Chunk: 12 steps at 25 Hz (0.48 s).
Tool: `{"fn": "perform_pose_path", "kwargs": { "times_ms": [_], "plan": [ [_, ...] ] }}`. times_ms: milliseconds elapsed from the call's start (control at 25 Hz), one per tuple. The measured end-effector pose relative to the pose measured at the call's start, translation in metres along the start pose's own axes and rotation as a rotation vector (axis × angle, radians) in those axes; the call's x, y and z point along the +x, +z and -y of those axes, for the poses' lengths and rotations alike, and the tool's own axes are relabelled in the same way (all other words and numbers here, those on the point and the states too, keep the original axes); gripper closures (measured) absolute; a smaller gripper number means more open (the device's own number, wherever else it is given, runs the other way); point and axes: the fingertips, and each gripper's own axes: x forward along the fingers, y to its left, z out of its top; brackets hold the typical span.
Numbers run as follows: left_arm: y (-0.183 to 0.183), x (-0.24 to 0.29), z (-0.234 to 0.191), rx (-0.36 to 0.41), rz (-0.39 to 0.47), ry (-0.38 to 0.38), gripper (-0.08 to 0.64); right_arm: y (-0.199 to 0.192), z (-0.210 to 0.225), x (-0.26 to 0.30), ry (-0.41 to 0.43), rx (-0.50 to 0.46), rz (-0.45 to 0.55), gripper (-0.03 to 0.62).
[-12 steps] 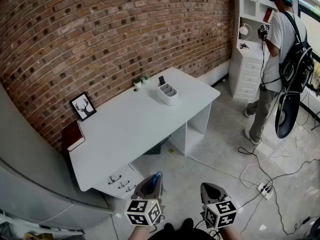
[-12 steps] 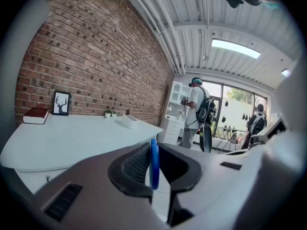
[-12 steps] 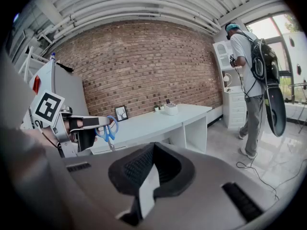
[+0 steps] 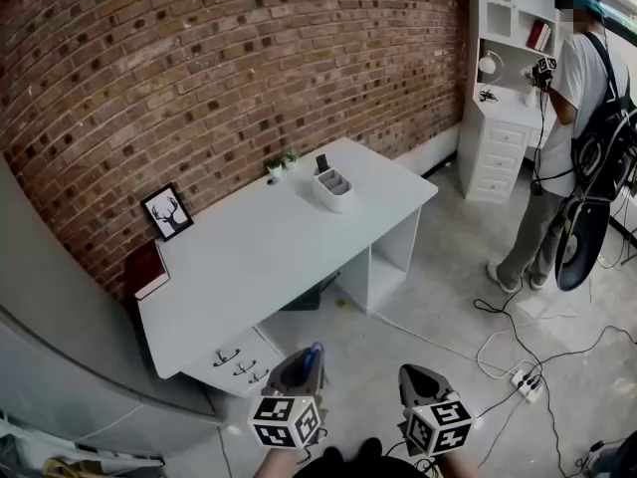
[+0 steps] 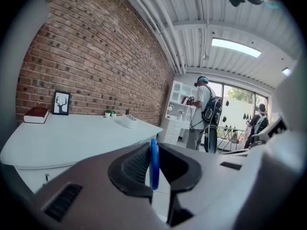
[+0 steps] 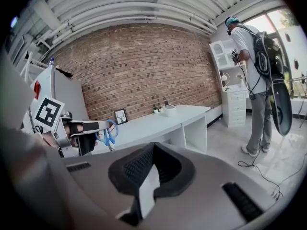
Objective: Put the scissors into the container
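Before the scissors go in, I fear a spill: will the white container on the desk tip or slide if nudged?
Probably won't tip: the container looks low and broad. It may slide, since the desk top looks smooth.

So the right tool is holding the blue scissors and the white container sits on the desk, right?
No: the left tool holds the blue scissors, as the left gripper view shows; the right tool is empty. The white container does sit on the desk.

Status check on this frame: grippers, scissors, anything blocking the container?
Left gripper shut on blue scissors. Right gripper shut, empty. Container on white desk, well ahead, not yet reached. Nothing seen blocking it.
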Motion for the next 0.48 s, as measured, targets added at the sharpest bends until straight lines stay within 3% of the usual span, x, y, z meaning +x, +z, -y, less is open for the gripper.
{"fn": "perform_pose_path", "kwargs": {
  "times_ms": [480],
  "plan": [
    [0.01,0.011,0.015,-0.005,0.025,0.024,0.515,-0.002,0.028,-0.008,-0.014,0.002,0.015,0.592]
  ]
}}
